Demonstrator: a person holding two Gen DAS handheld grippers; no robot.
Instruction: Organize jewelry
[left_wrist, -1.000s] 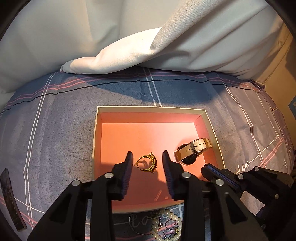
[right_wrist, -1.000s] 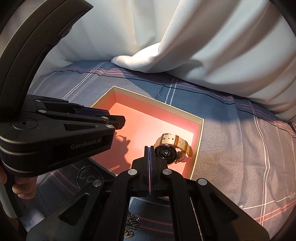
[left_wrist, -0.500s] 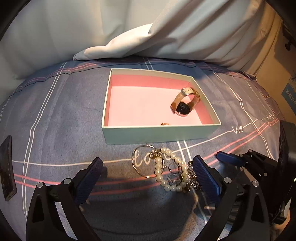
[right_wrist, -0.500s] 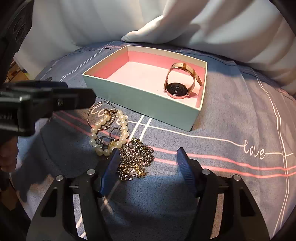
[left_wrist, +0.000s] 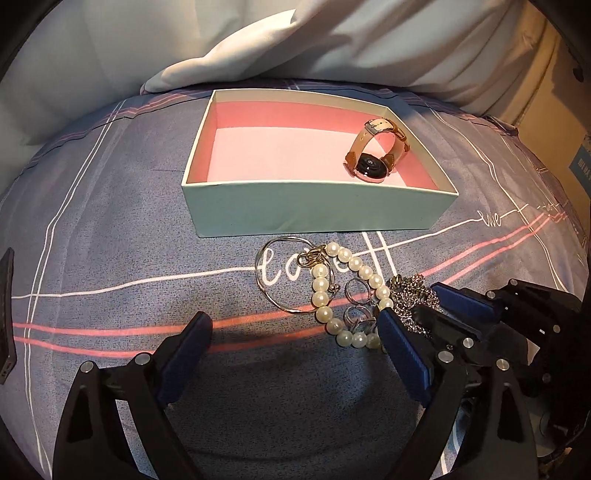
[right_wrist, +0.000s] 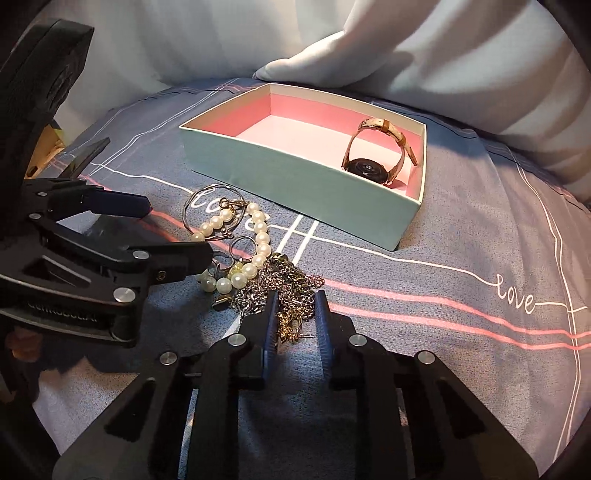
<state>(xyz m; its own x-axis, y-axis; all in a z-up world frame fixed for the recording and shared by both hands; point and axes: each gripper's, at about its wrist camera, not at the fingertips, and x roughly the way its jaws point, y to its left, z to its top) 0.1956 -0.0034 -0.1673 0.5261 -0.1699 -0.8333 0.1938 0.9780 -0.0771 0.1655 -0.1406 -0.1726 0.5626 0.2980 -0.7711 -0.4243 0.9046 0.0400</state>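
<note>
A mint box (left_wrist: 317, 214) with a pink inside lies on the bed and holds a tan-strapped watch (left_wrist: 373, 166). In front of it lie a pearl bracelet (left_wrist: 319, 286), a thin bangle (left_wrist: 256, 264), small rings and a chain pile (right_wrist: 284, 284). My left gripper (left_wrist: 295, 339) hovers wide over the sheet, its jaws closing slightly, with the bracelet's near end just inside its right finger. My right gripper (right_wrist: 295, 314) is low on the chain pile. Its jaws are closing with chain links between them, and a gap shows at the right pad.
A white duvet (left_wrist: 258, 44) is bunched behind the box. A dark flat object (left_wrist: 7, 314) lies at the far left of the bed. Cardboard (left_wrist: 546, 92) stands at the right. The left gripper (right_wrist: 170, 229) reaches in beside the pearls.
Both grippers drew back from over the box and sank to the jewelry pile. The left opened wide, leaving a gold ring in the box. The right opened, then narrowed around the chain.
</note>
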